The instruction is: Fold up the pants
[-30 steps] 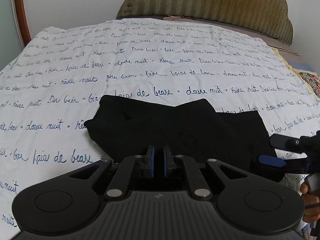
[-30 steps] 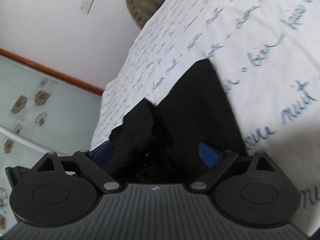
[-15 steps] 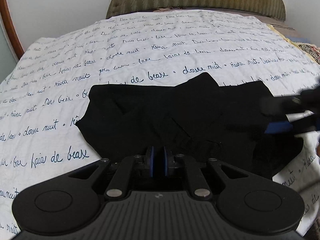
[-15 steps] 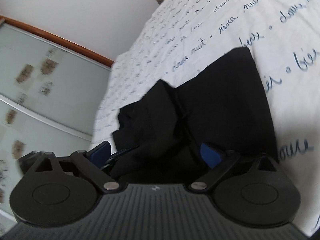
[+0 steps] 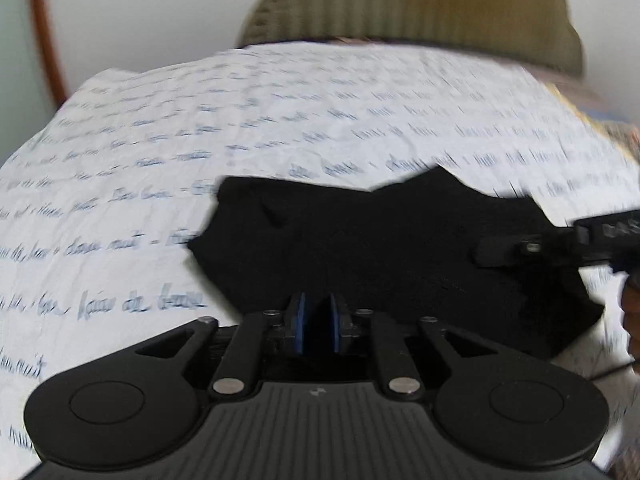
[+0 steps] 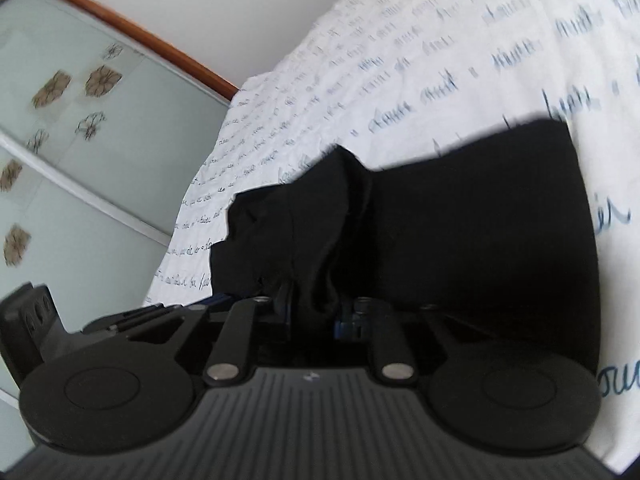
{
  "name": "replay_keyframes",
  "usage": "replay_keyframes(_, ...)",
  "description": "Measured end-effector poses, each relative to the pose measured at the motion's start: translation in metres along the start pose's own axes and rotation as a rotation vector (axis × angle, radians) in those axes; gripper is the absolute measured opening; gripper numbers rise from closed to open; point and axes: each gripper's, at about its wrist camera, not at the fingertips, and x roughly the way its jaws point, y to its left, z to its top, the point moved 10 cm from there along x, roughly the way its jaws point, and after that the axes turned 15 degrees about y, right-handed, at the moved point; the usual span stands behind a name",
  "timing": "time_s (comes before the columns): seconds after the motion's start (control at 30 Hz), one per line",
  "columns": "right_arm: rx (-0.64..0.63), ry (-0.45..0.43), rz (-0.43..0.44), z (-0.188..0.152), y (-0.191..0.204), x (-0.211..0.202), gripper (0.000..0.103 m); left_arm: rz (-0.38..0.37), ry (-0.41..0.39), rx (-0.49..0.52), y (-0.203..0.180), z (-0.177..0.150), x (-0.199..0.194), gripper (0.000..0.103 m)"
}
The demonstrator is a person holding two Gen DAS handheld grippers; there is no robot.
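Black pants (image 5: 384, 248) lie in a bunched, partly folded heap on the bed (image 5: 200, 152), over a white sheet printed with blue script; olive headboard (image 5: 420, 12) at the far end. Left gripper (image 5: 317, 322) sits at the near edge of the pants, blue pads drawn close with only a slim gap between them; black cloth lies right at the pads, but whether any is pinched there cannot be told from this view. Right gripper (image 6: 314, 312) works the pants' other end: its jaws are narrowed onto a raised fold of the black fabric (image 6: 460, 248), which stands up between the pads and drapes away toward the sheet (image 6: 440, 60). In the left wrist view the right gripper (image 5: 520, 248) reaches in from the right side, lying over the pants' right portion. In the right wrist view a frosted panel with flower prints (image 6: 80, 120) and a wooden trim show to the left. Change from half a second ago: the right gripper's pads stood wide apart then, straddling the cloth; they are now drawn in on the fold. The left gripper's pad spacing looks the same. The left view is now motion-blurred, and the pants sit a little farther right in frame with the heap's outline much the same.
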Motion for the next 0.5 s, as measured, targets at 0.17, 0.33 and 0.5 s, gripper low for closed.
replay_keyframes(0.17,-0.036,-0.154,-0.023,0.035,0.036,-0.04,0.015,0.059,-0.04,-0.073,0.024,0.008,-0.013,0.017)
replay_keyframes(0.33,0.05,-0.335,-0.056,0.028,0.022,-0.104,0.014,0.076,0.001,-0.08,0.038,0.001,-0.003,0.032)
replay_keyframes(0.5,0.337,-0.322,-0.171,-0.023,-0.073,-0.121,0.007,0.061,0.035,-0.092,0.041,-0.003,0.011,0.053)
